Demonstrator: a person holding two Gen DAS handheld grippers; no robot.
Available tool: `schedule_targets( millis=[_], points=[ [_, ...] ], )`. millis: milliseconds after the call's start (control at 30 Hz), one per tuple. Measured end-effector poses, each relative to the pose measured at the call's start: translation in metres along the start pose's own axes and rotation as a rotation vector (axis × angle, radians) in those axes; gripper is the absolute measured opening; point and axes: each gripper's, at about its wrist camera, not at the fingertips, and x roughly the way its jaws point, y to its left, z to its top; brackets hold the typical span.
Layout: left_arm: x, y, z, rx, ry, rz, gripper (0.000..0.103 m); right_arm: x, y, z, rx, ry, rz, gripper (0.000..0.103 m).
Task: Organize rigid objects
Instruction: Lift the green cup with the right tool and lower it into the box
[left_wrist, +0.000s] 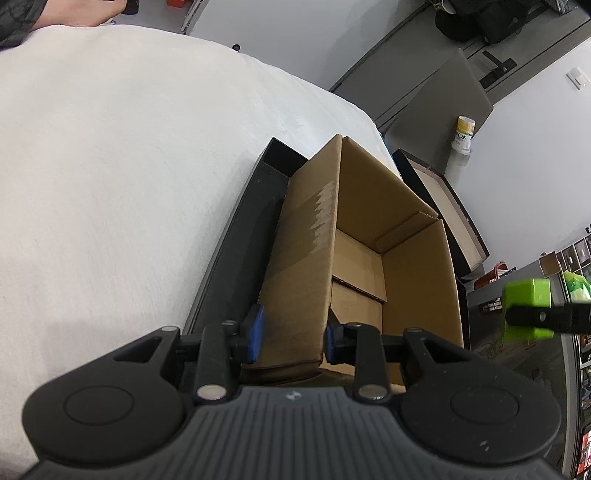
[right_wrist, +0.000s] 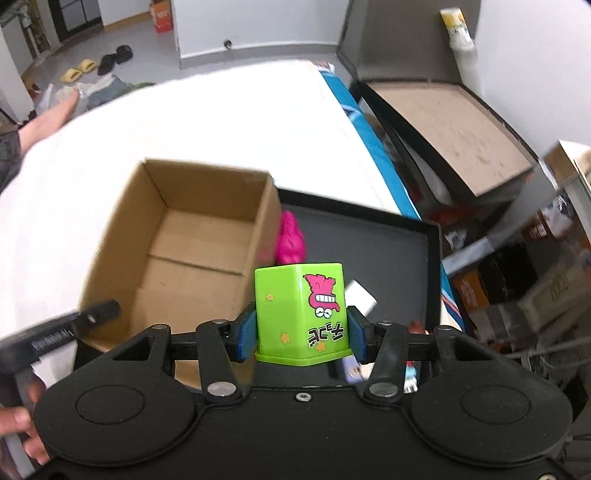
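Note:
An open, empty cardboard box (left_wrist: 369, 236) stands in a black tray (left_wrist: 236, 258) on a white bed. My left gripper (left_wrist: 293, 336) is shut on the box's near wall, one blue pad outside and one inside. My right gripper (right_wrist: 301, 334) is shut on a green plastic box (right_wrist: 301, 314) with a pink cartoon face, held above the black tray (right_wrist: 388, 258) just right of the cardboard box (right_wrist: 184, 251). The green box also shows at the right edge of the left wrist view (left_wrist: 528, 308).
A pink toy (right_wrist: 291, 240) and a white card (right_wrist: 360, 293) lie in the tray beside the cardboard box. A large open dark box (right_wrist: 443, 118) stands beyond the bed's right edge. White bedding (left_wrist: 110, 166) spreads to the left. Shelves and clutter lie at the right.

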Motion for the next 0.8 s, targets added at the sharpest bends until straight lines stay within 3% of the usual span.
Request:
schedule_targets(
  millis=[300, 800],
  points=[
    [0.004, 0.0, 0.002, 0.007, 0.02, -0.03, 0.032, 0.009, 0.027, 0.022, -0.017, -0.044, 0.057, 0.048],
    [0.007, 0.006, -0.001, 0.008, 0.021, -0.058, 0.032, 0.081, 0.079, 0.046, -0.048, -0.012, 0.128, 0.048]
  ],
)
